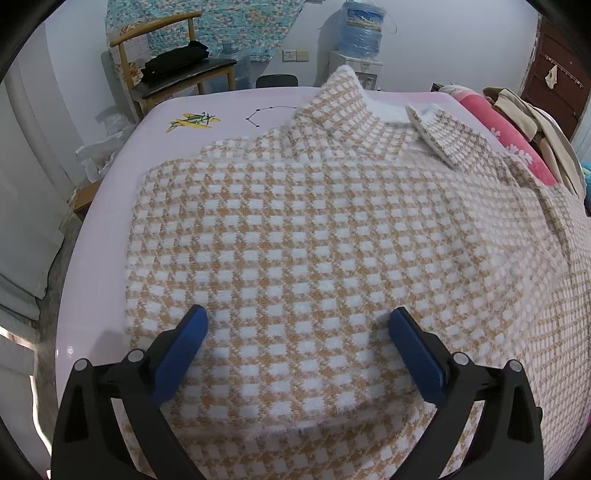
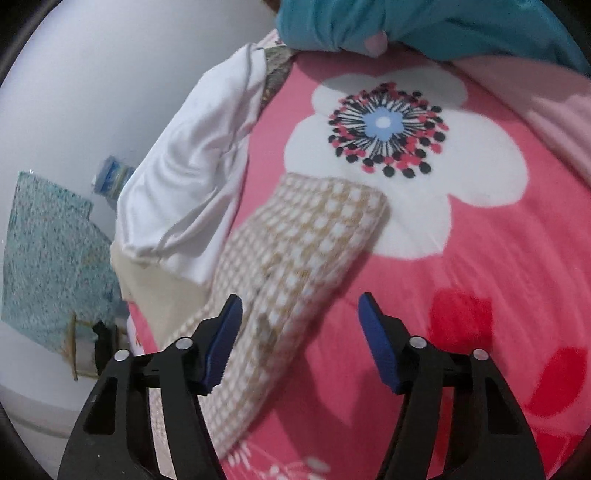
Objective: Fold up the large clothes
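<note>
A large fleece garment in an orange and white check lies spread flat on a pale pink bed sheet. Its collar points away from me, and one sleeve lies folded across the far right shoulder. My left gripper hovers low over the near part of the garment, open wide, with nothing held. In the right wrist view a checked sleeve lies on a pink flowered blanket. My right gripper is open above it; the sleeve's edge passes under the left finger, and the pads do not press on it.
A wooden chair with black clothes and a water dispenser stand beyond the bed. Beige clothes pile at the bed's right. A white cloth lies beside the sleeve, teal fabric above. The bed's left edge drops to the floor.
</note>
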Action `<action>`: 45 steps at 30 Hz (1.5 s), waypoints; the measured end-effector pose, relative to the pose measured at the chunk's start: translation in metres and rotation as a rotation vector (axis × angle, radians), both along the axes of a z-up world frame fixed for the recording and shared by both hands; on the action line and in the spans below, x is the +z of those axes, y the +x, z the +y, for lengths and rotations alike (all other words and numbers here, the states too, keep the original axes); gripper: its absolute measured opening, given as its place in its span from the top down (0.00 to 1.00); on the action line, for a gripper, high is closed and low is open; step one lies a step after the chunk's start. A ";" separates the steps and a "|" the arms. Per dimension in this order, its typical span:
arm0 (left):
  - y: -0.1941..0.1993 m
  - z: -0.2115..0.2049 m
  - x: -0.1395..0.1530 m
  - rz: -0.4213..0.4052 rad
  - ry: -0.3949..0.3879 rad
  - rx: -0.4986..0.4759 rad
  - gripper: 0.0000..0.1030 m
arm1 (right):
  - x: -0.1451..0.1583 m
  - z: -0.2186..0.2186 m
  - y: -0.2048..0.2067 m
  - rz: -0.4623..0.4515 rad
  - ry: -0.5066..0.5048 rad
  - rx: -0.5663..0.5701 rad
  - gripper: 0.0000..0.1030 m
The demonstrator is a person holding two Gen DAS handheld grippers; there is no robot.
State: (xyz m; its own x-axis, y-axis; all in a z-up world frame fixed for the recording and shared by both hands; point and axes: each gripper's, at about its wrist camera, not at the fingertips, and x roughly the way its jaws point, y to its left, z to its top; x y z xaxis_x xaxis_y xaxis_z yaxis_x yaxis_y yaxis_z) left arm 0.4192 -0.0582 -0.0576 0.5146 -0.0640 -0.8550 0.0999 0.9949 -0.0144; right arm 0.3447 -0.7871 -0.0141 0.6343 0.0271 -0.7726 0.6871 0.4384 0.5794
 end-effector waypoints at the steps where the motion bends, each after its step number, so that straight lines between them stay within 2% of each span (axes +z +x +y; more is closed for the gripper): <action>1: 0.000 0.000 0.000 0.000 0.000 0.000 0.06 | -0.006 -0.002 0.003 -0.005 0.008 -0.005 0.44; 7: 0.002 -0.001 0.000 0.002 0.003 0.001 0.06 | -0.024 -0.010 0.015 0.010 0.035 -0.020 0.57; 12: 0.002 -0.001 0.000 0.004 0.002 0.004 0.06 | -0.014 -0.009 0.009 -0.001 -0.007 -0.008 0.82; 19: 0.003 -0.003 -0.001 -0.003 0.015 -0.004 0.06 | 0.040 0.012 0.004 -0.036 -0.183 0.037 0.86; 28: 0.002 0.004 0.010 -0.007 -0.025 0.005 0.06 | 0.148 0.079 0.012 -0.151 -0.448 0.172 0.86; 33: -0.008 0.018 0.023 -0.041 -0.039 0.041 0.07 | 0.210 0.144 0.027 -0.230 -0.570 0.291 0.87; 38: -0.021 0.033 0.034 -0.049 -0.080 0.055 0.16 | 0.259 0.223 0.044 -0.341 -0.621 0.424 0.87; 43: -0.050 0.057 0.049 -0.081 -0.138 0.046 0.16 | 0.285 0.324 0.059 -0.452 -0.626 0.602 0.87; 45: -0.060 0.061 0.052 -0.089 -0.158 0.037 0.16 | 0.287 0.380 0.066 -0.505 -0.606 0.710 0.87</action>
State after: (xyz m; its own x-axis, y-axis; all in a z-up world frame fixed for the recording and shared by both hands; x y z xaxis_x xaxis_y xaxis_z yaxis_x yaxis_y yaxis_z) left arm 0.3587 0.0030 -0.0060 0.5927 -0.1730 -0.7866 0.0707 0.9841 -0.1632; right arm 0.4107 -0.4074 0.2729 0.8756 0.2158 -0.4322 -0.0990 0.9559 0.2766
